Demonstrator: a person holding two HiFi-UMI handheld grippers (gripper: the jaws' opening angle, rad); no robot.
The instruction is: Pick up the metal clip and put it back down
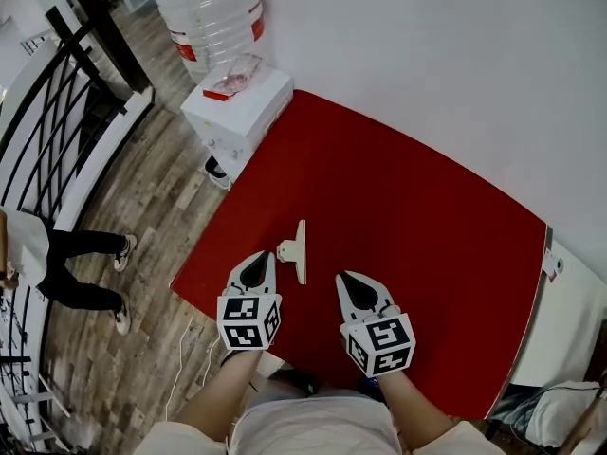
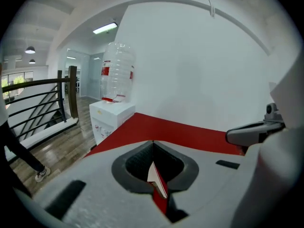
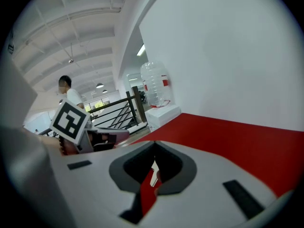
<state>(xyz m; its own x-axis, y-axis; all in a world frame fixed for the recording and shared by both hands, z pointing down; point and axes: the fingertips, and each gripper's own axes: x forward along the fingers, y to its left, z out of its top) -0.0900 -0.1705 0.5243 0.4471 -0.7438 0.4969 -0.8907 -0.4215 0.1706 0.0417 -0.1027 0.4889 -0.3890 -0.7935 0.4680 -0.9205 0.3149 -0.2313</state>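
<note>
The metal clip (image 1: 298,251), a pale flat strip with a small tab on its left side, lies on the red table (image 1: 417,216) near the front edge. My left gripper (image 1: 254,269) hovers just left of the clip and apart from it, its jaws shut with nothing between them. My right gripper (image 1: 355,287) sits to the clip's right, also shut and empty. In the left gripper view the jaws (image 2: 153,142) meet at their tips, and a piece of the clip (image 2: 157,178) shows through the gap below them. The right gripper view has the jaws (image 3: 154,144) closed over red table.
A white water dispenser (image 1: 239,114) with a clear bottle (image 1: 211,12) stands off the table's far left corner. A black railing (image 1: 47,131) and a standing person (image 1: 66,259) are on the wooden floor to the left. A white wall runs behind the table.
</note>
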